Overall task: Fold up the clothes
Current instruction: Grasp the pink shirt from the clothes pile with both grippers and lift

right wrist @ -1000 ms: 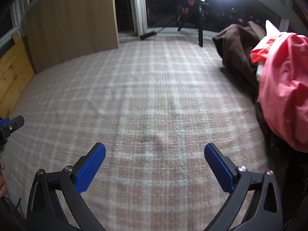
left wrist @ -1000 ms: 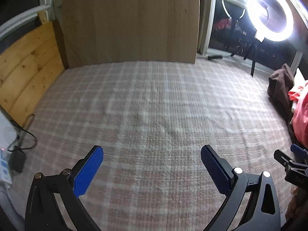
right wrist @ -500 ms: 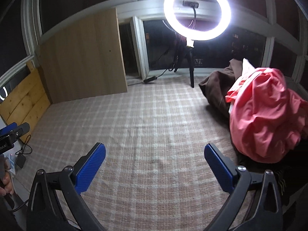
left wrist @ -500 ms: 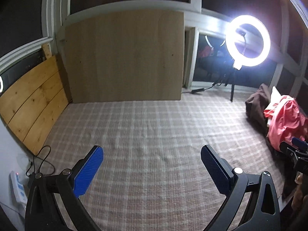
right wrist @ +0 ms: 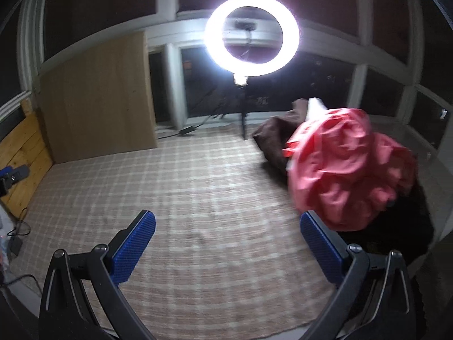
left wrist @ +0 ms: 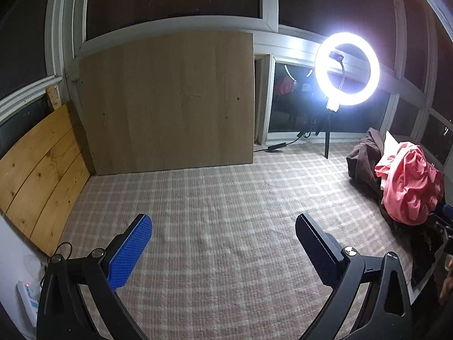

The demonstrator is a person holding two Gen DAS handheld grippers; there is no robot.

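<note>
A crumpled pink garment (left wrist: 407, 189) lies on a pile of clothes at the right of the checked mat (left wrist: 220, 198), with a brown garment (left wrist: 362, 158) behind it. In the right wrist view the pink garment (right wrist: 345, 170) is just beyond my right finger, with the brown one (right wrist: 271, 141) farther back. My left gripper (left wrist: 223, 232) is open and empty above the mat. My right gripper (right wrist: 228, 226) is open and empty, close to the pile's left edge. The left gripper's tip (right wrist: 14, 172) shows at the far left of the right wrist view.
A lit ring light on a tripod (left wrist: 346, 68) stands at the back, also in the right wrist view (right wrist: 252, 34). A tall board (left wrist: 170, 102) and wooden planks (left wrist: 36, 164) lean against the windowed walls. Cables and a power strip (left wrist: 28, 297) lie at the left.
Both grippers have risen and tilted up from close over the mat, so the room and ring light are in view. The right gripper has swung toward the pink garment. Both stayed open.
</note>
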